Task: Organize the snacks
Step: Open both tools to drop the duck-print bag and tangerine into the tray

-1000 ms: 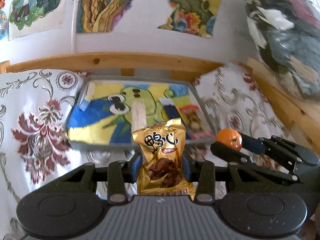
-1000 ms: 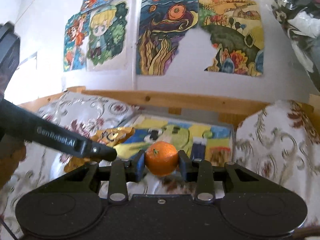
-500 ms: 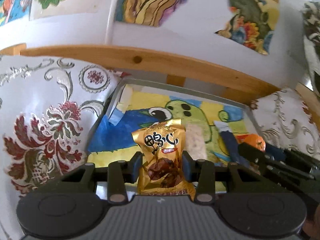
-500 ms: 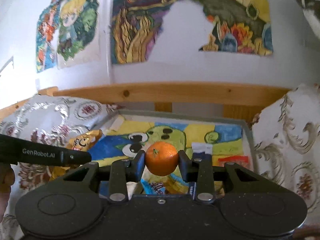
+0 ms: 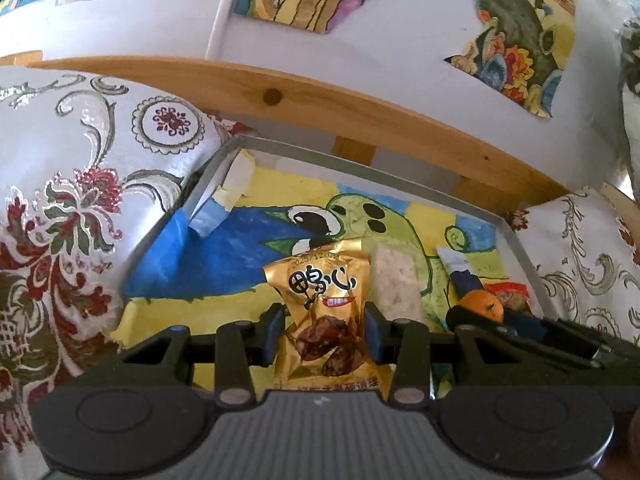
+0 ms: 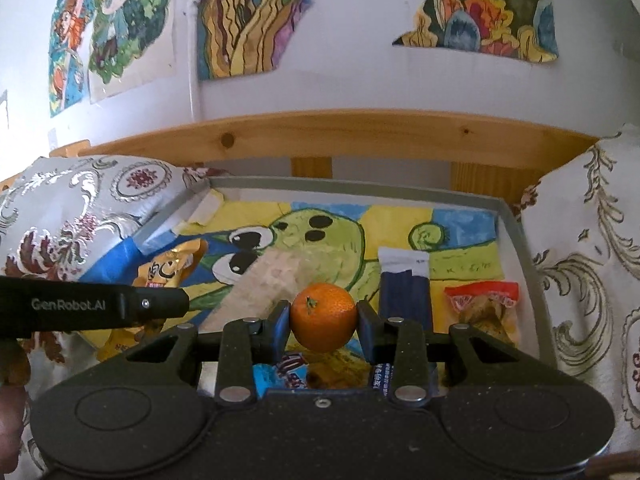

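Note:
My left gripper (image 5: 325, 330) is shut on a gold snack packet (image 5: 326, 308) printed with dark characters, held upright over the near left of a grey tray (image 5: 516, 240) lined with a cartoon drawing. My right gripper (image 6: 323, 324) is shut on a small orange mandarin (image 6: 323, 322) above the tray's near middle (image 6: 516, 232). In the left wrist view the mandarin (image 5: 482, 304) and the right gripper (image 5: 478, 314) show at the right. The gold packet (image 6: 170, 266) shows at the left of the right wrist view. In the tray lie a pale rice bar (image 5: 394, 284), a dark blue packet (image 6: 404, 284) and a red-topped packet (image 6: 482, 306).
Patterned cushions flank the tray, one on the left (image 5: 72, 200) and one on the right (image 6: 580, 260). A wooden rail (image 6: 340, 136) runs behind it under a white wall with drawings. A blue wrapper (image 6: 286, 370) lies under my right gripper. A hand shows at the left edge (image 6: 10, 408).
Both grippers have moved forward and over the tray, which now looks larger and nearer. The packet and the mandarin stay held as before.

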Available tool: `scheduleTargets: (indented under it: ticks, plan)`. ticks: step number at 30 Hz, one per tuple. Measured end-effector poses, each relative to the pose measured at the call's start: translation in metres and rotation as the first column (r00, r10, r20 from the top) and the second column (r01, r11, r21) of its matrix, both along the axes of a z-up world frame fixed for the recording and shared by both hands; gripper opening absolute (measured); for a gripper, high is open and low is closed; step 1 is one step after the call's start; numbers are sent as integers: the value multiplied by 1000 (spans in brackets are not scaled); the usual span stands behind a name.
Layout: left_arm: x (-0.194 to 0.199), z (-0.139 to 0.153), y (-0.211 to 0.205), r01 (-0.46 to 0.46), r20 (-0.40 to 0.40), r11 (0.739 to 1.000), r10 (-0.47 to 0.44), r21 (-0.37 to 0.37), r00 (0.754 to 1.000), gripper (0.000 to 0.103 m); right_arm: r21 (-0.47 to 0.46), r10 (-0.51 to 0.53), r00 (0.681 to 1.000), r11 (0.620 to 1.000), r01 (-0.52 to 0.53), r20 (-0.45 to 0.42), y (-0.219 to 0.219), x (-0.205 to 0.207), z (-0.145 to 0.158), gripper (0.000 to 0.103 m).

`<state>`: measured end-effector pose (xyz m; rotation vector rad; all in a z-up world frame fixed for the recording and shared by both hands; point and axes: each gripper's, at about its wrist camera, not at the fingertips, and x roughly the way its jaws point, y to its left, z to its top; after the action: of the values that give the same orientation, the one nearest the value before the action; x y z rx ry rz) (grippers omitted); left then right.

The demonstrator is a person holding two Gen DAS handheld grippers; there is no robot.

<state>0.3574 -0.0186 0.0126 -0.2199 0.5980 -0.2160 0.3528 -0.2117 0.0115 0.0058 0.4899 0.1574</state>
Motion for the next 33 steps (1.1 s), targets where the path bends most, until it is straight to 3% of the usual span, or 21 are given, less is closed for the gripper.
scheduleTargets:
  ticks: [10, 16, 19, 25, 27, 33]
  plan:
    - [14, -13, 4, -19, -50, 999, 17, -46, 999, 47, -16, -6, 999, 1000, 5, -32, 2, 11, -8, 38]
    - [14, -14, 0, -28, -56, 998, 25, -53, 998, 51, -14, -13, 999, 1000, 13, -43, -1, 10, -8, 43]
    - [14, -13, -1, -39, -63, 997, 35, -61, 997, 53, -26, -7, 1000, 1000, 6, -28, -1, 6, -4, 52]
    - [7, -4, -1, -64, -64, 996, 60, -63, 996, 70, -43, -33, 999, 999, 33, 2, -12, -7, 10, 70]
    - [1, 3, 1, -81, -46, 995, 79, -63, 996, 82, -44, -51, 999, 998, 52, 18, -18, -13, 16, 78]
    - [-22, 26, 2, -112, 21, 993, 113, -21, 993, 100, -41, -77, 993, 996, 81, 87, -30, -37, 41, 96]
